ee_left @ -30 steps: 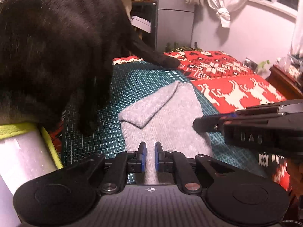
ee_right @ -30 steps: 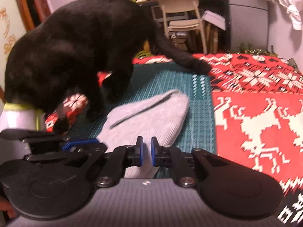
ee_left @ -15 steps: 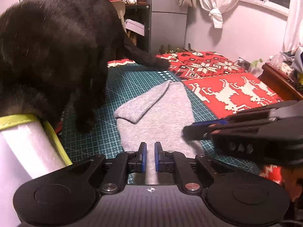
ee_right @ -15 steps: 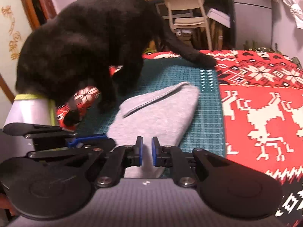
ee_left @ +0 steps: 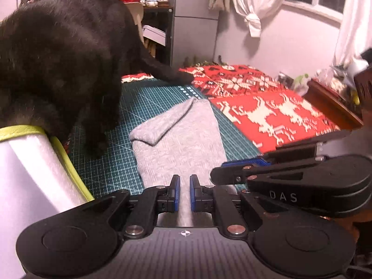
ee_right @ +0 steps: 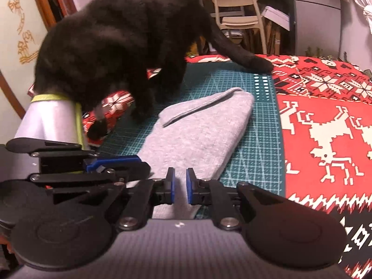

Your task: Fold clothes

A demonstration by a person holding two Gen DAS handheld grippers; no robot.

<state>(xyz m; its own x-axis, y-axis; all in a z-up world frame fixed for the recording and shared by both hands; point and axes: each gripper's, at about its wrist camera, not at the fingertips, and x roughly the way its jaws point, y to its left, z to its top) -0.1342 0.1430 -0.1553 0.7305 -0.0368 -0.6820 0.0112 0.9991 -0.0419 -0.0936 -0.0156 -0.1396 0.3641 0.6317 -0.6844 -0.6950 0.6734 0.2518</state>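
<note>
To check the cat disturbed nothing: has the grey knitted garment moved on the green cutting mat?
No. The grey knitted garment still ends just short of the white squares printed on the green cutting mat.

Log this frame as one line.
left gripper: narrow gap over grey garment | right gripper: same | black cat on green mat

1. A red patterned blanket [ee_right: 325, 125] covers the surface, spreading to the right of the right gripper [ee_right: 178, 186].
2. On it, ahead of that gripper, lies a green cutting mat [ee_right: 262, 139].
3. On the mat: a folded grey garment [ee_right: 197, 134] straight ahead, a black cat [ee_right: 116, 46] standing ahead-left.
</note>
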